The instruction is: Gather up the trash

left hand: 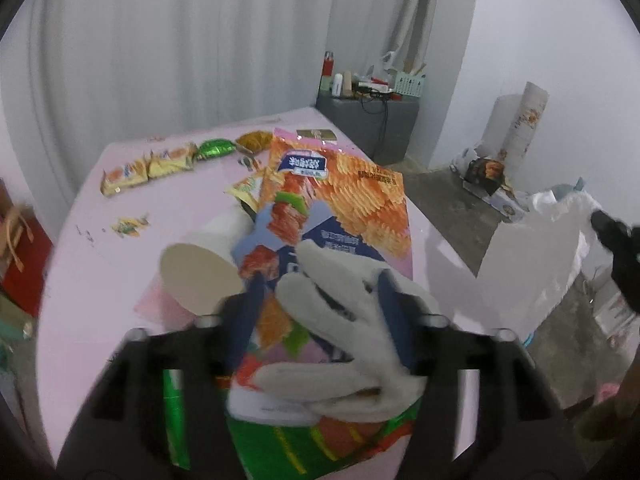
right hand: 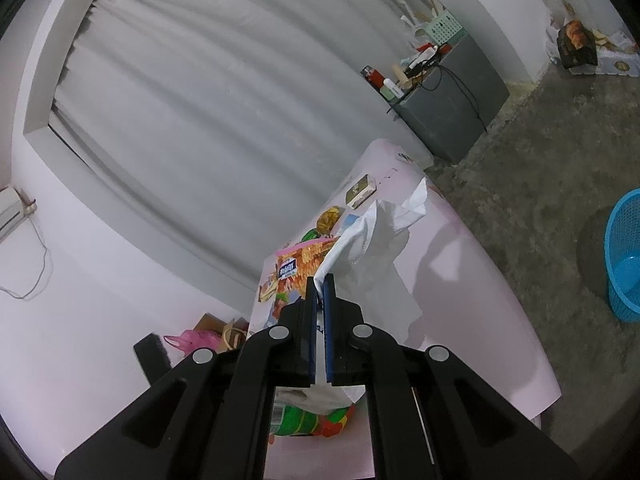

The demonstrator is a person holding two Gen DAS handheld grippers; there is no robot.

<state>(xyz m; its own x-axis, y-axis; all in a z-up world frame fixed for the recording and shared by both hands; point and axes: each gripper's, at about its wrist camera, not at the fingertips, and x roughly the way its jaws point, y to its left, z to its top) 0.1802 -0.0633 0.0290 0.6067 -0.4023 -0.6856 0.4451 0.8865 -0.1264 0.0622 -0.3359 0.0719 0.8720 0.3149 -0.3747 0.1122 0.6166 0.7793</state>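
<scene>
Left tool [left hand: 320, 312] clamped on white glove [left hand: 344, 320] and orange chip bag [left hand: 340, 200], held above pink surface [left hand: 100, 280]. Paper cup [left hand: 204, 268] just beside left finger. Right tool [right hand: 319, 284] pinched shut on white plastic bag [right hand: 372, 232]. More wrappers [left hand: 148, 168] at far end of surface. Blue basket [right hand: 624, 256] on floor.

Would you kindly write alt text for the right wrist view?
The right gripper is shut on the edge of a white plastic bag held above a pink table strewn with snack wrappers. A blue basket stands on the concrete floor at right.
</scene>
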